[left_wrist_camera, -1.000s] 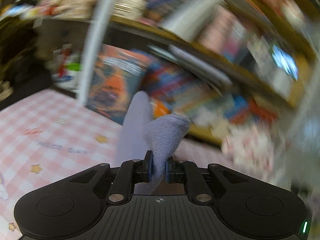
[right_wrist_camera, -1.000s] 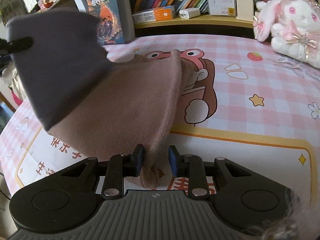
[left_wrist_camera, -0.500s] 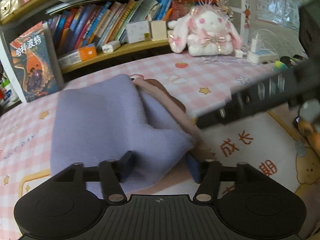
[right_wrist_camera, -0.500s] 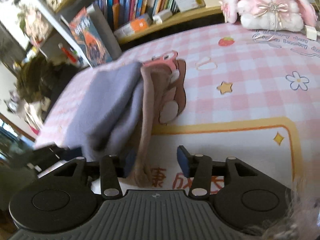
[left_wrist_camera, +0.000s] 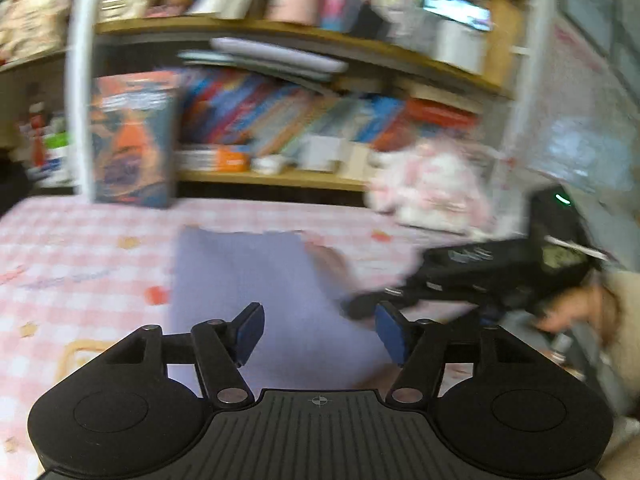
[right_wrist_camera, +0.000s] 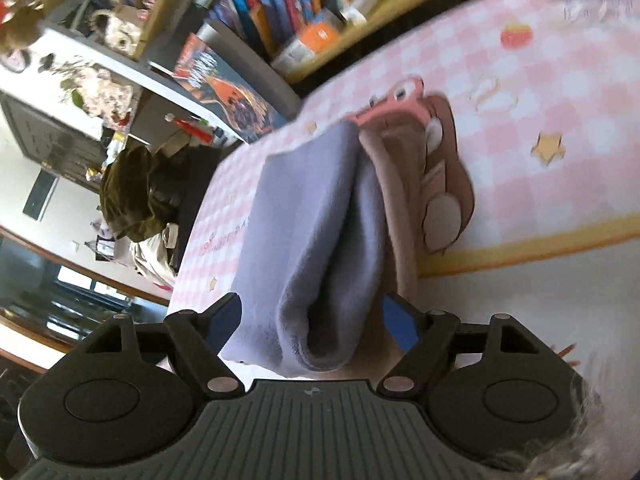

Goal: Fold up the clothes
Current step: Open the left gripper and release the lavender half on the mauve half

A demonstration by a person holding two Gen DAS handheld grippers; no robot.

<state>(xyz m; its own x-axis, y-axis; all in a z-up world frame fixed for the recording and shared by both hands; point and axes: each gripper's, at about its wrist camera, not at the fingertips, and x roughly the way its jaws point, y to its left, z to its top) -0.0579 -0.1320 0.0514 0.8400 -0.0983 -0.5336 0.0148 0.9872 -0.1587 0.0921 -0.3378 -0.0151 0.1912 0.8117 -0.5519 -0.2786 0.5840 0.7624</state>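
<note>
Left wrist view: your left gripper (left_wrist_camera: 319, 331) has its blue-padded fingers (left_wrist_camera: 249, 327) spread wide, with nothing between them. Beyond the tips, the folded lavender fleece garment (left_wrist_camera: 256, 280) lies flat on the pink-and-white checked tablecloth (left_wrist_camera: 80, 256). A strip of tan-pink cloth (left_wrist_camera: 332, 264) shows along the garment's right edge. The frame is motion-blurred, so fine edges are uncertain. Your right gripper (left_wrist_camera: 362, 307) enters from the right at the garment's right side, its black body held in your hand (left_wrist_camera: 576, 312); from this view you cannot tell how its jaws stand. At the back of the table stand an upright orange-and-blue illustrated book (left_wrist_camera: 132, 140), a wooden shelf of coloured books (left_wrist_camera: 320, 120) and a white-and-pink plush rabbit (left_wrist_camera: 428, 192).

Right wrist view: your right gripper (right_wrist_camera: 311, 322) also has its fingers (right_wrist_camera: 398, 322) spread apart, gripping nothing. The near end of the lavender garment (right_wrist_camera: 304, 232) sits between and just ahead of the open fingers, bulging up in a rounded fold; whether it touches either pad cannot be told. The tan-pink cloth (right_wrist_camera: 396, 200) lies against its right side, in contact along the length. Both rest on the tablecloth (right_wrist_camera: 540, 92), partly over a printed brown cartoon figure (right_wrist_camera: 444, 184). A dark olive bundle (right_wrist_camera: 136, 192) sits off the table's left edge, and the illustrated book (right_wrist_camera: 228, 92) stands behind.
</note>
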